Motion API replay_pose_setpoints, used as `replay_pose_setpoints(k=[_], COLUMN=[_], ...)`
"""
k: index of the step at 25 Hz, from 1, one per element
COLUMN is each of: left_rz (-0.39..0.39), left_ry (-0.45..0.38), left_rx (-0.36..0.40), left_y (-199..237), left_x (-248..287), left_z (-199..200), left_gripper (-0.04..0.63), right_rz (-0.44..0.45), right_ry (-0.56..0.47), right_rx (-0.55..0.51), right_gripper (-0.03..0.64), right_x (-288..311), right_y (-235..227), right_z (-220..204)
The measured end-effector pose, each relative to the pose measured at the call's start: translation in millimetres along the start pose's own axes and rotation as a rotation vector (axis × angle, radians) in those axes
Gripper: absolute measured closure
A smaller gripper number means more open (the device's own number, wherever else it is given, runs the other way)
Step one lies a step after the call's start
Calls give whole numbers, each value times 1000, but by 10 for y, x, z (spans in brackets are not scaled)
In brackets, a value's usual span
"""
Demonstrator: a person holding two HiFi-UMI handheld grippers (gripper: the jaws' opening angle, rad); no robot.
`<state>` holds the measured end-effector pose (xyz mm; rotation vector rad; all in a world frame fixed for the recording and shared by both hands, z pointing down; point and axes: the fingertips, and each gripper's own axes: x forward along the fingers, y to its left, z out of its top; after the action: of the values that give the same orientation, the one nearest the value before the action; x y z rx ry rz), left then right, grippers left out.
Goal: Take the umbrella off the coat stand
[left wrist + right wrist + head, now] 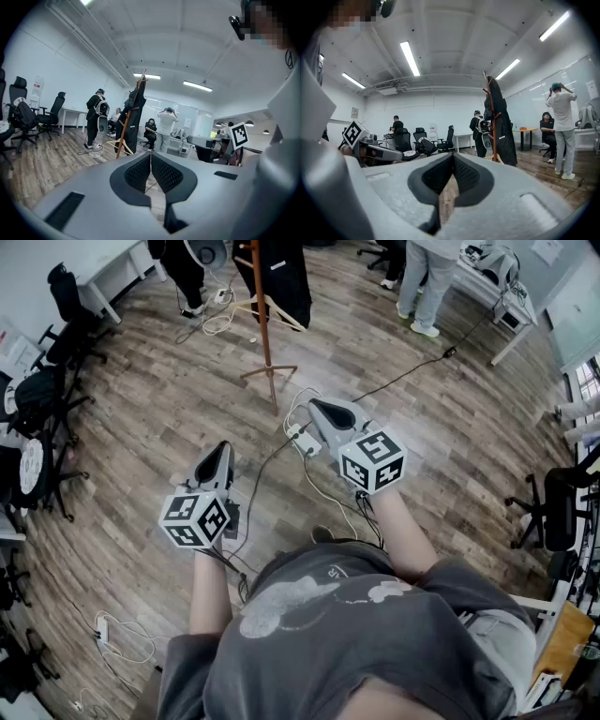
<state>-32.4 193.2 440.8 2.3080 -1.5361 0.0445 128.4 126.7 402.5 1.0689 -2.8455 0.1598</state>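
Note:
The wooden coat stand (266, 329) rises from the plank floor ahead of me, some way beyond both grippers. A long dark coat (281, 273) hangs on it, and I cannot make out the umbrella among what hangs there. The same coat stand (125, 129) shows left of centre in the left gripper view, and the stand (493, 126) is right of centre in the right gripper view. My left gripper (223, 450) is shut with nothing in it. My right gripper (315, 410), a little further forward, also has its jaws together and empty. Both point roughly level towards the stand.
A power strip (303, 440) and cables (403, 376) lie on the floor between me and the stand. Office chairs (52, 362) crowd the left side, another chair (553, 507) stands at the right. People (427, 282) stand near tables at the back.

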Motion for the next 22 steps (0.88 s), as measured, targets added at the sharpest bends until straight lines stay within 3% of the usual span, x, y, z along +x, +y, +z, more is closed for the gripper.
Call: replay_pose_setpoints(k=[13, 18, 22], left_rz=[-11, -22, -21], left_ry=[6, 23, 28], left_rx=[-22, -47, -56], left_y=[258, 324, 466], left_x=[-287, -464, -646], left_z=[-63, -196, -290], left_gripper=[583, 583, 583], right_rz=[-3, -76, -103], right_ry=[16, -19, -12], right_rx=[42, 151, 143], right_gripper=[620, 620, 619], right_x=[136, 111, 117], right_y=[364, 346, 456], right_z=[-100, -173, -241])
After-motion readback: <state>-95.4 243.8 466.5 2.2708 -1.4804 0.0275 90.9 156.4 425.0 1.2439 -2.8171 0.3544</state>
